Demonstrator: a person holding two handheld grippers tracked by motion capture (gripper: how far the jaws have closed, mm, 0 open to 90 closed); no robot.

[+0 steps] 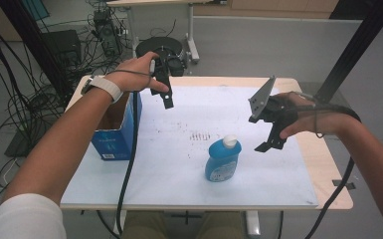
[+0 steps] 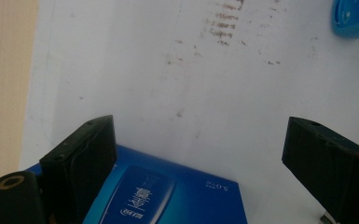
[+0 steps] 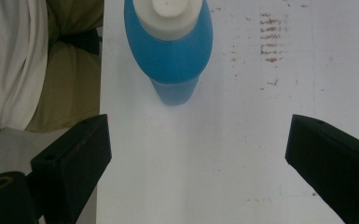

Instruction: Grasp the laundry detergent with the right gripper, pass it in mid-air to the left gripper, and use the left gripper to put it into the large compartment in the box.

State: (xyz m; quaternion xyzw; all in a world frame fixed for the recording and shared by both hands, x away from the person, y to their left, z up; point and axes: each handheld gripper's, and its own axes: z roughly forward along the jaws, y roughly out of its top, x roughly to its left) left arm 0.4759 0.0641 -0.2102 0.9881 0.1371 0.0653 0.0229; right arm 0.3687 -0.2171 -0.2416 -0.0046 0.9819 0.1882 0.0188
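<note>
Right gripper view: bottle's white cap (image 3: pixel 168 13)

High view looks down over the table (image 1: pixel 278 199); both claw views look close down, sharing its white sheet (image 2: pixel 214 102).

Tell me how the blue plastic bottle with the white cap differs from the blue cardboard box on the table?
The blue plastic bottle with the white cap is rounded and closed by its cap; the blue cardboard box is square-edged and open at the top. The bottle stands near the middle of the white table cover, close to the right tool; the box sits at the cover's left edge, below the left tool. Both are blue and upright.
</note>
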